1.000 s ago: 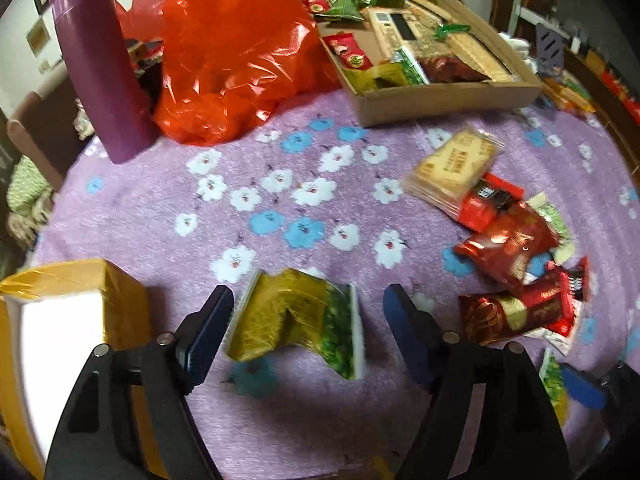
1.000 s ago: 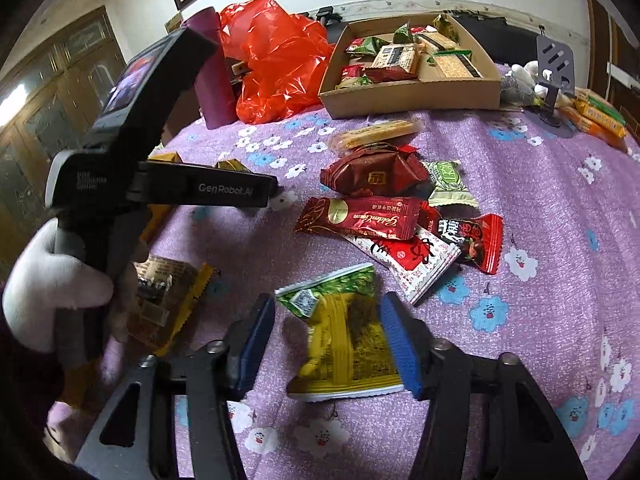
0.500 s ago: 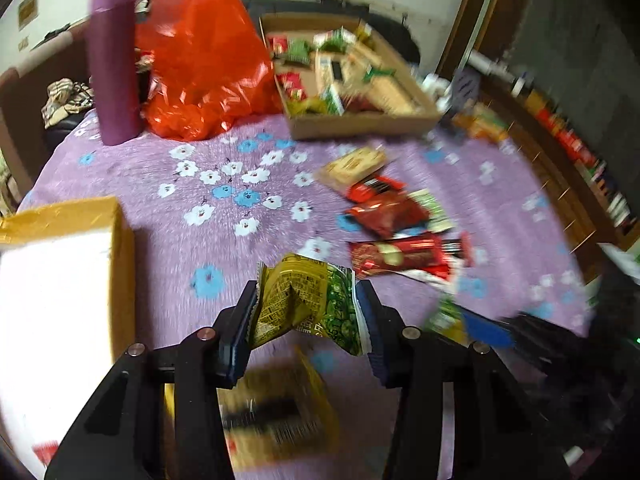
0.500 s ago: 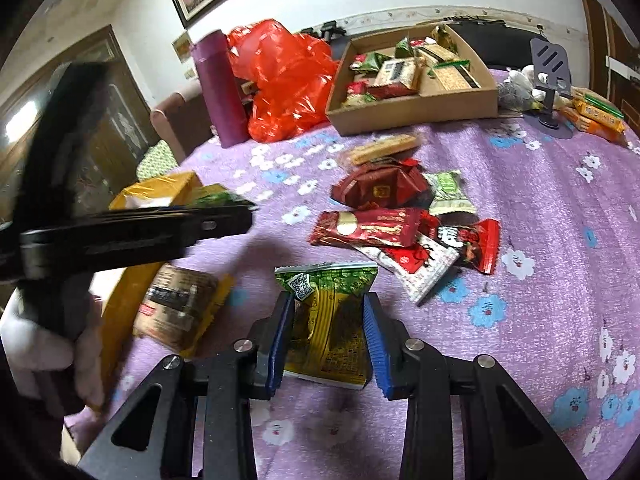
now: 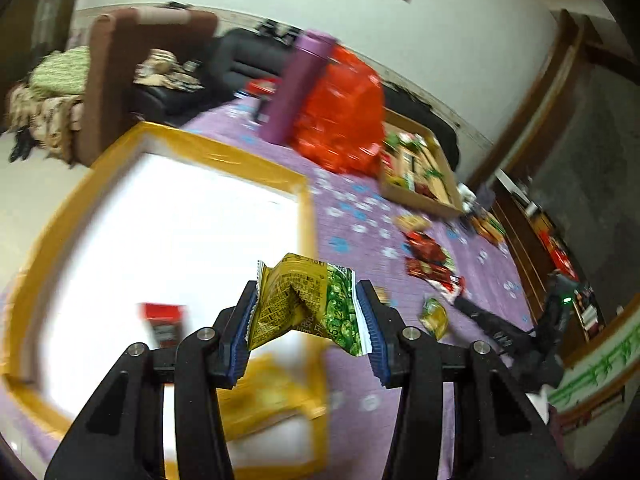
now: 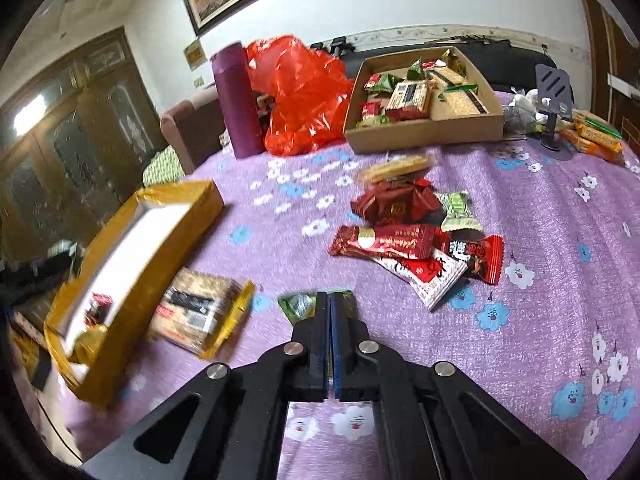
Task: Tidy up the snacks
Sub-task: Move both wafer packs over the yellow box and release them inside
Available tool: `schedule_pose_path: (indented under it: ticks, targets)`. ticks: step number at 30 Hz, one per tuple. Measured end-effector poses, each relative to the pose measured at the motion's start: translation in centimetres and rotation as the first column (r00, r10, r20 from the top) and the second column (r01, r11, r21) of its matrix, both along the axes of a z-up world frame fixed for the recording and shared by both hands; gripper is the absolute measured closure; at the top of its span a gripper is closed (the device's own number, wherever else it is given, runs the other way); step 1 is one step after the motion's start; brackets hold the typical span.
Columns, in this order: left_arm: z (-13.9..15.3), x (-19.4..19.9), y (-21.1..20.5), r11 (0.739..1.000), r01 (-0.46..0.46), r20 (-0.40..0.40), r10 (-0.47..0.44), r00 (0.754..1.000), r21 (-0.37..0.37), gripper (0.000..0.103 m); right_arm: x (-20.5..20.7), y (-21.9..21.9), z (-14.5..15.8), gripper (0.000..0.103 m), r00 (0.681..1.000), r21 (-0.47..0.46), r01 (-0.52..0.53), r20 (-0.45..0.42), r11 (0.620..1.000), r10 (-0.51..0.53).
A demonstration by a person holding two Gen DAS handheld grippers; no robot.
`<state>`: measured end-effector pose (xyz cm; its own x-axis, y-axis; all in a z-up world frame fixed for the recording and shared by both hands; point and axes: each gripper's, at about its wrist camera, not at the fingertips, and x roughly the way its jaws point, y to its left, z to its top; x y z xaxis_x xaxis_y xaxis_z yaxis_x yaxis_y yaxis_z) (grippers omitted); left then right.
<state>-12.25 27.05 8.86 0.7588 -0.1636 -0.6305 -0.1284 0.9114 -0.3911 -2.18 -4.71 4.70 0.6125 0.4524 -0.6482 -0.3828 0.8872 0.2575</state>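
Observation:
My left gripper [image 5: 306, 320] is shut on a crumpled yellow and green snack packet [image 5: 308, 304] and holds it in the air beside the yellow box [image 5: 240, 164] with the white inside. A red packet [image 5: 162, 320] lies in that box. My right gripper [image 6: 330, 316] is shut on a second yellow and green packet [image 6: 298, 305], of which only the green end shows past the fingers. The yellow box [image 6: 176, 232] is to the left in the right wrist view. A pile of red snack packets [image 6: 400, 236] lies on the purple flowered tablecloth [image 6: 540, 240] ahead.
A cardboard tray [image 6: 424, 132] of snacks stands at the back, with a red plastic bag [image 6: 300, 100] and a purple flask [image 6: 236, 100] to its left. A cracker pack [image 6: 200, 312] leans against the yellow box. A black stand [image 6: 554, 112] and orange packs are at the far right.
My left gripper has swung left with its packet, from above the tablecloth to beside the yellow box. My right gripper has shut tight on its packet and lifted it a little.

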Motion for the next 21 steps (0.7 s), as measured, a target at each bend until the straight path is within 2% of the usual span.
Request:
schedule_pose_path:
  ticks: [5, 9, 11, 12, 13, 14, 18, 20, 21]
  targets:
    - [-0.2, -2.5, 3.5, 0.997, -0.068, 0.026, 0.068, 0.997, -0.02, 0.057, -1.3, 0.6, 1.9, 0.103, 1.0, 0.068, -0.004, 0.0, 0.998, 0.004]
    - [-0.8, -3.9, 4.9, 0.996, -0.087, 0.035, 0.089, 0.995, -0.036, 0.057, -2.0, 1.8, 3.0, 0.102, 0.999, 0.022, -0.014, 0.029, 1.0, 0.013]
    - [-1.1, -4.3, 5.4, 0.994, -0.095, 0.034, 0.096, 0.995, -0.047, 0.057, -1.7, 2.1, 2.6, 0.092, 1.0, -0.022, -0.018, 0.016, 1.0, 0.018]
    - [-1.3, -4.4, 5.6, 0.994, -0.098, 0.031, 0.1, 0.995, -0.048, 0.057, -1.4, 2.3, 2.2, 0.069, 1.0, -0.056, -0.006, 0.008, 0.998, 0.006]
    - [-1.5, -4.4, 5.8, 0.994, -0.103, 0.025, 0.105, 0.994, -0.046, 0.057, -1.2, 2.4, 1.7, 0.041, 1.0, -0.087, 0.009, -0.003, 0.996, -0.009]
    - [-1.7, -4.3, 5.9, 0.993, -0.106, 0.02, 0.107, 0.994, -0.044, 0.057, -1.1, 2.5, 1.2, 0.034, 1.0, -0.111, 0.023, -0.01, 0.994, -0.024]
    - [-2.3, -4.2, 5.9, 0.991, -0.13, -0.008, 0.13, 0.991, -0.001, 0.056, -0.8, 3.3, -0.7, 0.035, 0.999, -0.17, 0.018, -0.023, 0.985, -0.022]
    - [-2.6, -4.1, 6.0, 0.989, -0.149, -0.027, 0.15, 0.988, 0.011, 0.055, -0.7, 4.0, -1.5, 0.047, 0.999, -0.203, 0.005, -0.039, 0.979, -0.013]
    - [-2.8, -4.0, 6.2, 0.988, -0.155, -0.036, 0.155, 0.987, 0.007, 0.052, -0.7, 4.1, -1.8, 0.065, 0.999, -0.227, 0.014, -0.035, 0.974, -0.023]
